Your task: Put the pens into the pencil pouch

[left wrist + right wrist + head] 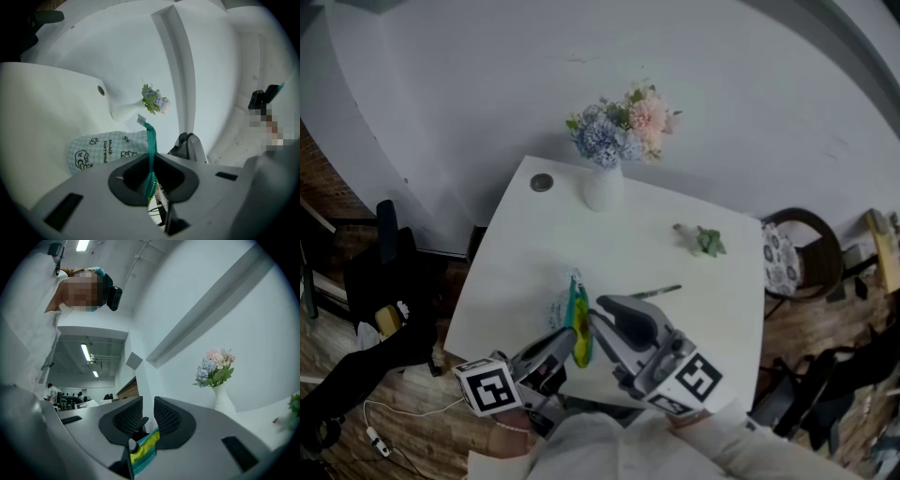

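Pencil pouch (104,149) pinched by left tongs (151,164), its edge between spread right tongs (148,405)

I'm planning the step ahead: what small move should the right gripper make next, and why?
Probably close the right gripper on the yellow-lined teal zipper edge of the checked fabric pouch, which sits low between its open jaws. The left gripper already pinches the zipper, and the dark pen lies on the white table.
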Tool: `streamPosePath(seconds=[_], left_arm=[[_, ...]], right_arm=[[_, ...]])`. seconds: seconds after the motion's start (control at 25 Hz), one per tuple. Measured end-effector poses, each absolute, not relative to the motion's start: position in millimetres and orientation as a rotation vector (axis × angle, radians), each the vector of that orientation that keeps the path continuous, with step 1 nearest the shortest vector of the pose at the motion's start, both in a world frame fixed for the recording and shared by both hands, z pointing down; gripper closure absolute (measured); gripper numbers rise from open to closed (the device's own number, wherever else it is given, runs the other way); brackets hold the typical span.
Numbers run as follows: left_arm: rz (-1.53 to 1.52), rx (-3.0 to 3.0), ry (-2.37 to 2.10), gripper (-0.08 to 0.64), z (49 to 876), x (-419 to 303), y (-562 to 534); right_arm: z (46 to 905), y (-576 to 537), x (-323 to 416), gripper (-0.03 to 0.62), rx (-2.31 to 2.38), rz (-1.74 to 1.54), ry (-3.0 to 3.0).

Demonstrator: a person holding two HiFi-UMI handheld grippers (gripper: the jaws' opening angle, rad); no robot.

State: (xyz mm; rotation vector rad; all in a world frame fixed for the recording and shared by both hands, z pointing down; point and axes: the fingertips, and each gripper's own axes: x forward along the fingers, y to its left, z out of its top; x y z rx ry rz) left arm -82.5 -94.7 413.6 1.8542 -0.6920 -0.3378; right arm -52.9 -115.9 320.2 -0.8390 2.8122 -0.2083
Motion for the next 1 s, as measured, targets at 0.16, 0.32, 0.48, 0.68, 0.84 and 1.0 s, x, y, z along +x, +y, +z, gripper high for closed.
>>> streamPosePath(seconds=[0.16, 0.32, 0.48, 0.68, 0.84, 1.0], left_arm=[[-0.315, 1.887, -0.671, 0.525, 413, -78, -91], [-0.311, 1.889, -0.656, 0.525, 413, -77, -90], [-0.31, 1.89, -0.651, 0.525, 415, -76, -89], [-0.315, 1.88, -0.638, 0.525, 415, -74, -92], [-0.32, 1.871, -0.631, 0.525, 415, -70, -94], [-0.309, 1.866, -0.623, 0.525, 417, -66, -92]], right_arm=[[338, -116, -44, 0.531, -0.856, -0.194, 2.875], [369, -112, -37, 0.531, -0.86, -0.12, 3.052], [410, -111, -6, 0.531, -0.953, 0.123, 3.328], [447, -122, 30, 0.531, -1.068, 0.246, 3.542], [472, -135, 43, 0.531, -1.065, 0.407, 3.674], [512, -147, 54, 0.531, -1.078, 0.441, 3.754]])
